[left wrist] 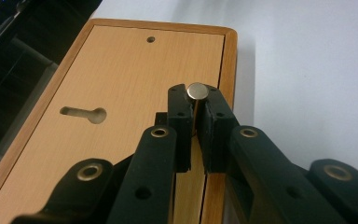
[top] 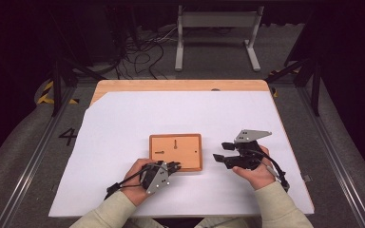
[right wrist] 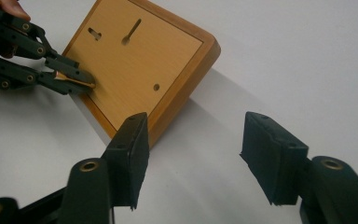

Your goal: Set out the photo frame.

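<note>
- A small metal pin (left wrist: pixel 197 91) with a flat round head stood clamped between the jaws of the left hand-held gripper (left wrist: pixel 196 108), its head showing just above the jaw tips.
- The pin was over the wooden board (top: pixel 176 152), near the board's edge closest to the person and toward its right side; whether its lower end touched the board could not be told.
- The board lay flat on the white tabletop (top: pixel 123 123). Its face carried two keyhole-shaped slots, one (top: pixel 175 144) running away from the person near the middle and one (top: pixel 160 152) lying crosswise toward the board's left, plus a small round hole (top: pixel 195 152) near its right edge.
- As a judgement: pickup of the pin looked done, while seating it was not; both slots and the hole appeared empty, so carrying the pin to an opening and pressing it in were left.
- The right hand-held gripper (right wrist: pixel 193 154) hovered just beside the board's right edge, jaws wide apart and gripping nothing, low over the tabletop.
- In the right gripper view the left hand-held gripper (right wrist: pixel 89 84) reached onto the board from its near edge.
</note>
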A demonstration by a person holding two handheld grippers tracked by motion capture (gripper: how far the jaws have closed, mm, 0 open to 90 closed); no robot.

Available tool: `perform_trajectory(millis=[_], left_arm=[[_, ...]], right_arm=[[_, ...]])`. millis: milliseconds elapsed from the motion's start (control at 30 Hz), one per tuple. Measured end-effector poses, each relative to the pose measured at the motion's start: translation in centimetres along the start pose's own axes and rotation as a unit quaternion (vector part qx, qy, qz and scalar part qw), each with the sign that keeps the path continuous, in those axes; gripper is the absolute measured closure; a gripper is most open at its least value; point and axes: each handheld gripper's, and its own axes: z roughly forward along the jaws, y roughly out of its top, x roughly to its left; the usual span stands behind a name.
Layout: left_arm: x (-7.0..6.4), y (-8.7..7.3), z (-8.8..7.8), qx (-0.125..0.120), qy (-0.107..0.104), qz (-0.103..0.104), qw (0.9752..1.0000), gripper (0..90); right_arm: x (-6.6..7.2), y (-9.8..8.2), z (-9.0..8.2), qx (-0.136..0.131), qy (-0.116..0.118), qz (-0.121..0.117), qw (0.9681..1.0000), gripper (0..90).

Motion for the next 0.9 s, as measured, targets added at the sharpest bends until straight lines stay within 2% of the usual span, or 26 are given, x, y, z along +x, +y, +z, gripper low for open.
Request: perform_trajectory(millis=[133,333,433,533,700,767,900], left_arm=[[0.0,0.0,0.0,0.000,0.001,0.000,1.0000,83.9],[0.0,0.0,0.0,0.000,0.000,-0.001,1.0000,83.9],[0.0,0.0,0.0,-0.001,0.001,-0.001,1.0000,83.9],[0.0,0.0,0.0,-0.001,0.000,-0.002,1.0000,83.9],[0.0,-0.1,0.0,-0.002,0.000,-0.001,1.0000,83.9],[0.0,-0.1,0.0,-0.002,0.000,-0.002,1.0000,83.9],[0.0,0.0,0.0,-0.001,0.000,0.000,1.0000,83.9]], right_arm=[[0.1,0.8,0.6,0.006,0.011,-0.001,0.9999,37.1],[0.2,3.0,2.5,0.026,0.032,-0.004,0.9992,31.0],[0.2,3.6,3.2,0.034,0.034,-0.006,0.9988,29.4],[-0.1,4.3,4.4,0.047,0.034,0.009,0.9983,25.7],[-0.9,4.8,6.4,0.068,0.045,0.028,0.9963,24.8],[-1.0,4.8,6.7,0.069,0.046,0.032,0.9960,24.8],[-1.7,4.5,8.2,0.078,0.071,0.060,0.9926,24.5]])
